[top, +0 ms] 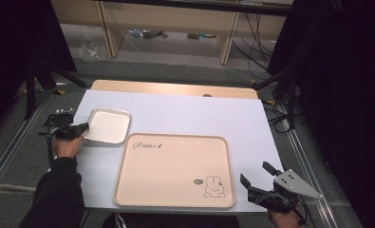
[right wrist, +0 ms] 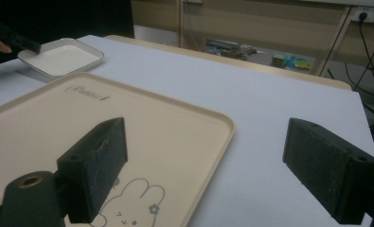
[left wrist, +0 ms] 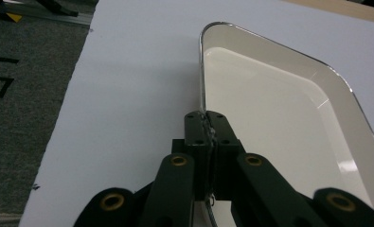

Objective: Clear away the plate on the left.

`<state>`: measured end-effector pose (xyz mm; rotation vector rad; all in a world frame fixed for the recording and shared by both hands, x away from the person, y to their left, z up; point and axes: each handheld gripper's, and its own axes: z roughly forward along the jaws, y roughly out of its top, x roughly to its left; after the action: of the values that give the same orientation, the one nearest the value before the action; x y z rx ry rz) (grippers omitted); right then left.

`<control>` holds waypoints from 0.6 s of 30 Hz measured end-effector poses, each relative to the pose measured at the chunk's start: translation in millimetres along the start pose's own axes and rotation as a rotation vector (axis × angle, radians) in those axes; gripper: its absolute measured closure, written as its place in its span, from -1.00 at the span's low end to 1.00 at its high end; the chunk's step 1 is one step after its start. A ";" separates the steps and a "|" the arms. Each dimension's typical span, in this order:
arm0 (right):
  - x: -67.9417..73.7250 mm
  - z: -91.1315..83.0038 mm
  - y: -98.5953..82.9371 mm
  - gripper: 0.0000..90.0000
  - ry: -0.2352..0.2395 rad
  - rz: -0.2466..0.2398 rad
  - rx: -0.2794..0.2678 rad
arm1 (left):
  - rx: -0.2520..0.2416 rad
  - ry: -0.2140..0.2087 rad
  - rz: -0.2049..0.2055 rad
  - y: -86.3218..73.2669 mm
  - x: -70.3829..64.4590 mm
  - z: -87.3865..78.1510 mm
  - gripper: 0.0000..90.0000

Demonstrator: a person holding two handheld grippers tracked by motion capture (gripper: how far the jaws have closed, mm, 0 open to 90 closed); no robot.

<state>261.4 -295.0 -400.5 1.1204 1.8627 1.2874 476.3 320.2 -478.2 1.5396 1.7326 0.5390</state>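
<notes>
A small white metal dish (top: 108,125) lies on the white table sheet, upper left of a large beige tray (top: 173,168) with a rabbit drawing. My left gripper (top: 84,127) is shut on the dish's left rim; in the left gripper view the jaws pinch the thin metal edge (left wrist: 204,101) and the dish (left wrist: 279,113) stretches away to the right. My right gripper (top: 258,173) stands open at the table's front right corner, beside the tray's right edge. In the right gripper view its fingers (right wrist: 97,165) are wide apart over the tray's corner (right wrist: 222,125), holding nothing, with the dish (right wrist: 61,56) far off.
The white sheet (top: 199,114) covers a wooden table (top: 175,88) whose far edge shows. Metal rails and grey floor lie on both sides. Desk legs, cables and clutter sit beyond the table. A person's sleeve (top: 57,194) enters at bottom left.
</notes>
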 end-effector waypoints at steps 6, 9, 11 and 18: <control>-0.4 -0.5 0.2 -0.66 0.003 0.001 0.001 | -0.054 0.008 0.014 2.8 -3.2 -5.1 0.96; -0.5 -0.5 0.2 -0.66 0.003 -0.001 0.000 | -0.055 0.023 -0.015 3.0 -0.7 -7.1 0.96; -0.4 -0.5 0.2 -0.66 0.003 0.000 0.000 | -0.061 0.018 -0.029 2.7 1.6 -8.1 0.96; -0.4 -0.5 0.3 -0.66 0.003 0.001 0.001 | -0.060 -0.002 -0.055 3.4 1.3 -9.8 0.96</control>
<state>261.3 -295.5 -400.1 1.1206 1.8655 1.2897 471.2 323.7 -469.8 1.4468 1.7368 0.5567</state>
